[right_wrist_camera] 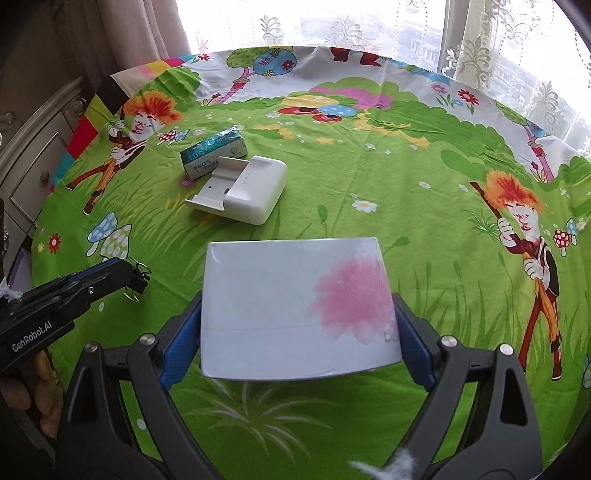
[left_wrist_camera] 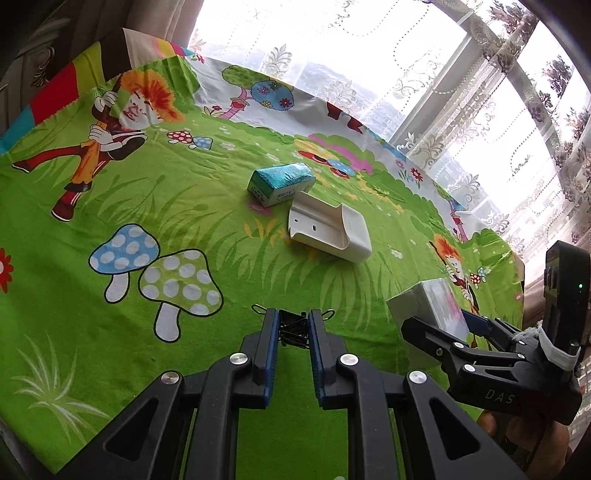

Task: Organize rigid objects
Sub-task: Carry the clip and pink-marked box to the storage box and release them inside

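Observation:
My left gripper [left_wrist_camera: 292,318] is shut on a small bunch of black binder clips [left_wrist_camera: 293,330], held just above the green cartoon tablecloth [left_wrist_camera: 184,206]. In the right wrist view it comes in from the left [right_wrist_camera: 137,277], wire loops sticking out of its tip. My right gripper [right_wrist_camera: 297,308] clamps a white box with a pink flower print [right_wrist_camera: 280,306] between its blue pads, jaws spread wide. The same box [left_wrist_camera: 430,299] shows at the right of the left wrist view. Further back, a white plastic holder [right_wrist_camera: 247,192] lies against a teal packet [right_wrist_camera: 212,153].
The round table's cloth [right_wrist_camera: 406,206] runs to an edge by the lace-curtained window [right_wrist_camera: 369,26] at the back. A pale drawer cabinet [right_wrist_camera: 33,166] stands past the left edge. The holder [left_wrist_camera: 332,229] and packet [left_wrist_camera: 280,182] lie mid-table.

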Available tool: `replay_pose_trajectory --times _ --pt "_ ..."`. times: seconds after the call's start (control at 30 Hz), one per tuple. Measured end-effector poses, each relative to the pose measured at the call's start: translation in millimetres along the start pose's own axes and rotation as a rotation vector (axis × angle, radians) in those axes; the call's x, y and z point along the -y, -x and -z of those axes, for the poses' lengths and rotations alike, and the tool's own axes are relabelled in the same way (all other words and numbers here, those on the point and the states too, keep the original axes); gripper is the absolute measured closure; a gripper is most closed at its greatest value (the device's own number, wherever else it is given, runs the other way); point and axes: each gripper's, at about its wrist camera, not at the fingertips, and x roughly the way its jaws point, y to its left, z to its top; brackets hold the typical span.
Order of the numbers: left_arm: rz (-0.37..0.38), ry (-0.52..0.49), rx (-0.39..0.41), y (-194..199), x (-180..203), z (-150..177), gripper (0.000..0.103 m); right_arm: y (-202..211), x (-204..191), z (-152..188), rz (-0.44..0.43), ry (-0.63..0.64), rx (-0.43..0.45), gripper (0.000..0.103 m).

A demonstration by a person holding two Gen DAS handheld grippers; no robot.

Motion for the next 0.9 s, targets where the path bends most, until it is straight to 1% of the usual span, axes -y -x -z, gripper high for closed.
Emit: replay_pose_trajectory --times 0.37,0.67,0.9 --pt "0.01 0.038 0.042 45 -11 19 0.086 33 -39 25 -0.057 -0.002 0.031 0.009" --pt "0.006 0.054 0.082 84 -23 31 0.086 61 -74 39 -0.089 0.036 0.061 0.009" --pt "-0.014 0.086 0.129 122 -47 40 0.086 79 -107 49 -0.12 0.08 0.075 0.009"
